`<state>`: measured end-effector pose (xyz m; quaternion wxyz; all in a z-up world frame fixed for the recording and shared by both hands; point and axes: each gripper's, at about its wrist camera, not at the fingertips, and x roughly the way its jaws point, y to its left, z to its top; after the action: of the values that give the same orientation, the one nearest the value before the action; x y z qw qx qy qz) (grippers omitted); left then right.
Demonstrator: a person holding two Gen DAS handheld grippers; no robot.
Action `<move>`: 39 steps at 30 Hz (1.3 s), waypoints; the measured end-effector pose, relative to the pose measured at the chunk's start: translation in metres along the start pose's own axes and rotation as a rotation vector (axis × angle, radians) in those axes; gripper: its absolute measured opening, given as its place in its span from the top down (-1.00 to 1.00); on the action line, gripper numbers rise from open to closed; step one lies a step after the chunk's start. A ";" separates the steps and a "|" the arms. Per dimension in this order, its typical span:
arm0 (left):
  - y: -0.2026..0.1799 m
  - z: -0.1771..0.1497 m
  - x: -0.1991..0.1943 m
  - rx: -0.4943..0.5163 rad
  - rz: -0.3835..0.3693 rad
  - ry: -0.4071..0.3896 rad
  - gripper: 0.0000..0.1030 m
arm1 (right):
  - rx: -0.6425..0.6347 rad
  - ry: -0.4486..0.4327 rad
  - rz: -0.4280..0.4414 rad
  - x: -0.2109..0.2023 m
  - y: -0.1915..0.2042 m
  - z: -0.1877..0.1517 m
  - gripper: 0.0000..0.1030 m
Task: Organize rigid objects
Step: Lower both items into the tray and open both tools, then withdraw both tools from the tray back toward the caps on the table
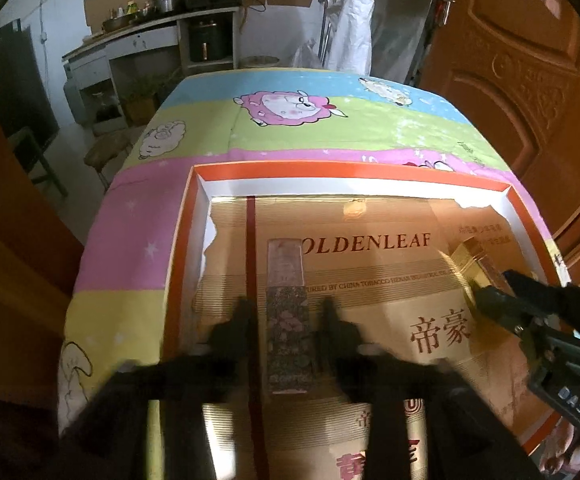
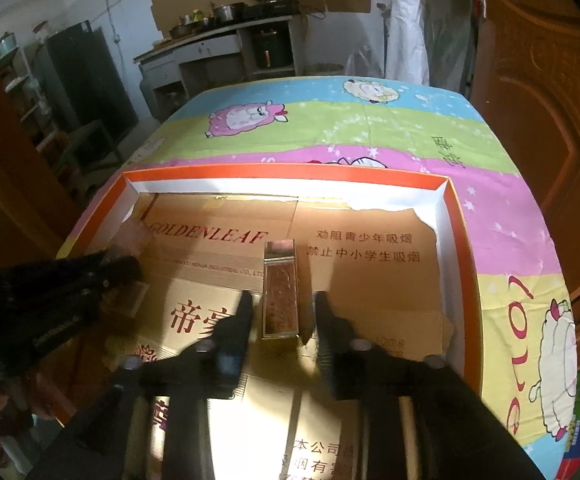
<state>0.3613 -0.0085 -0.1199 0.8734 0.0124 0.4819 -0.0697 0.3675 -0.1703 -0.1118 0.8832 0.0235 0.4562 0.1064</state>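
**Ana:** Left wrist view first: our left gripper (image 1: 288,312) stands wide, one finger on each side of the pink floral box (image 1: 288,312), and we see a gap between each pad and the box. So nothing is gripped on that side.

**Ben:** Agreed. That box lies flat on the gold cardboard liner (image 1: 390,264), lengthwise between the fingers, inside the orange-rimmed tray (image 1: 330,170).

**Ana:** And our right gripper (image 2: 280,312)?

**Ben:** From its own camera, the jaws straddle the gold box (image 2: 281,292), which also lies on the liner near the tray's middle. The fingers sit just beside its long sides with slim gaps showing, so we read it as loose, not clamped.

**Ana:** In the left view that gold box (image 1: 476,260) shows at the right, with the right gripper's tips around its near end.

**Ben:** The tray rests on the cartoon sheep cloth (image 1: 290,128) covering the table. The two boxes lie well apart.
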 end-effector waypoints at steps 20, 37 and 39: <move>-0.011 -0.017 -0.069 0.000 0.031 -0.186 -0.16 | -0.021 -0.082 -0.015 -0.055 0.007 -0.025 -0.03; -0.009 -0.074 -0.154 -0.023 0.019 -0.308 -0.16 | -0.039 -0.150 -0.012 -0.127 0.037 -0.072 -0.04; -0.008 -0.082 -0.161 -0.028 0.022 -0.314 -0.16 | -0.043 -0.158 -0.013 -0.135 0.041 -0.078 -0.04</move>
<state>0.2064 0.0081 -0.0278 0.9388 -0.0056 0.3401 -0.0545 0.2218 -0.1634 -0.0432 0.9175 0.0099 0.3826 0.1085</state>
